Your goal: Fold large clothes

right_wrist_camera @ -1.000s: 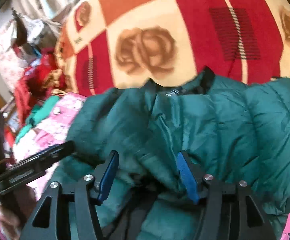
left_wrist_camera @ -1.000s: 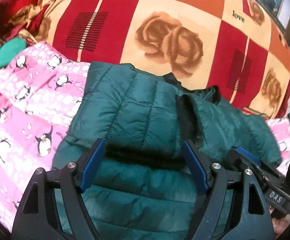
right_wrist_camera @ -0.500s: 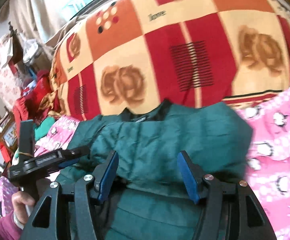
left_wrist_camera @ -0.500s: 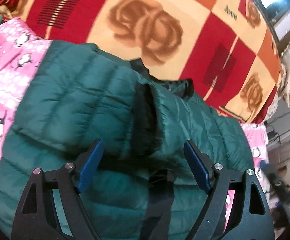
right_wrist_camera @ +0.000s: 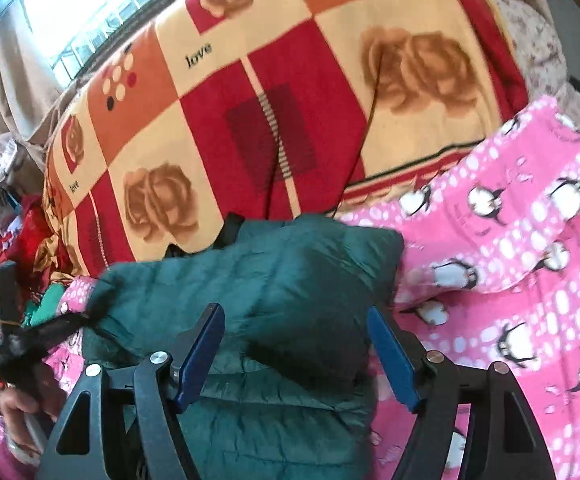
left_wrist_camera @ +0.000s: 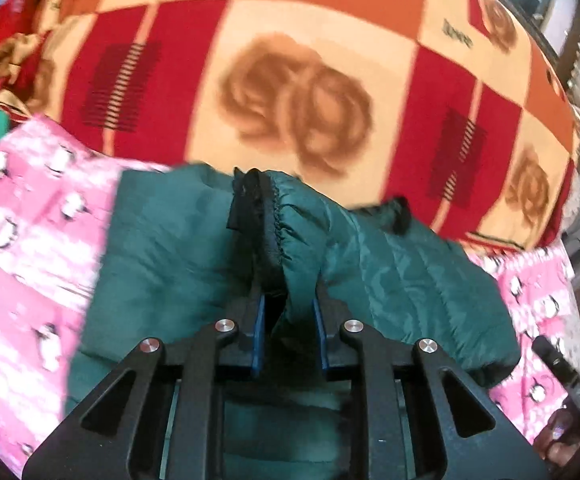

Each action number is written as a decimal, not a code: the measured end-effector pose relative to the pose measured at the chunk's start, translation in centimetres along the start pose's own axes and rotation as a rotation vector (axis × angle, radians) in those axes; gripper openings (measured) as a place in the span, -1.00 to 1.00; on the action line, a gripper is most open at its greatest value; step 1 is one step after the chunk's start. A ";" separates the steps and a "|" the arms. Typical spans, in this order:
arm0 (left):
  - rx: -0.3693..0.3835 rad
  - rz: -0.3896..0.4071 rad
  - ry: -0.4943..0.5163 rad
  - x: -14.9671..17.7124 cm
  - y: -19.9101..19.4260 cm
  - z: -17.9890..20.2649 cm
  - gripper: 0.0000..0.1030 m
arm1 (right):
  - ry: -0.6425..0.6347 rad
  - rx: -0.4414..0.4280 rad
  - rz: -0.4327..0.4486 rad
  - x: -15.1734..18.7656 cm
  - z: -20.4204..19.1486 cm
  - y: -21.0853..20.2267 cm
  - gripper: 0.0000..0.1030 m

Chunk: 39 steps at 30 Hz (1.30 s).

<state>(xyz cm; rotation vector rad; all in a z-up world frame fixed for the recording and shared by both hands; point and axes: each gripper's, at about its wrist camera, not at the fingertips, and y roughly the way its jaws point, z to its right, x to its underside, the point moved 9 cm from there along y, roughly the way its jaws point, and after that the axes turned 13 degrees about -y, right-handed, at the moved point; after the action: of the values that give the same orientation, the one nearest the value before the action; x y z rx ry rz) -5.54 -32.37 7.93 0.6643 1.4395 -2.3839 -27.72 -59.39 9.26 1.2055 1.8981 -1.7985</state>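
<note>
Left gripper (left_wrist_camera: 289, 330) pinches a sleeve cuff (left_wrist_camera: 278, 216) at centre frame; right gripper (right_wrist_camera: 296, 354) hovers, fingers spread. The jacket (right_wrist_camera: 250, 280) looks partly folded, sleeve not yet laid in.

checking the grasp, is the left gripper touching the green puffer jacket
Touching. The left wrist view shows the left gripper shut on the green puffer jacket, both blue pads pressing its sleeve cuff.

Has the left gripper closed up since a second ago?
Yes. The left gripper, wide open earlier, is now pinched on the green jacket's black-edged cuff, which stands up against the rose blanket.
</note>
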 end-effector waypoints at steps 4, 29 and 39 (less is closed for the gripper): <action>-0.048 0.027 -0.023 -1.5 -0.4 -3.6 -0.65 | -0.055 -0.018 -0.031 0.2 -2.3 3.7 0.39; -0.060 0.116 0.085 -0.2 -2.3 -4.5 0.38 | -0.266 0.008 -0.085 0.5 -7.0 6.8 0.39; -0.174 0.046 0.093 1.8 2.1 -6.2 0.38 | -0.356 0.080 -0.161 4.3 -7.9 10.7 0.40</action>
<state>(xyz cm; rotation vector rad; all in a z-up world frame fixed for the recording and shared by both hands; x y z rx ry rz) -4.60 -27.87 2.94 0.7635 1.6294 -2.1878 -20.18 -51.71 0.38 0.7078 1.7713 -2.0278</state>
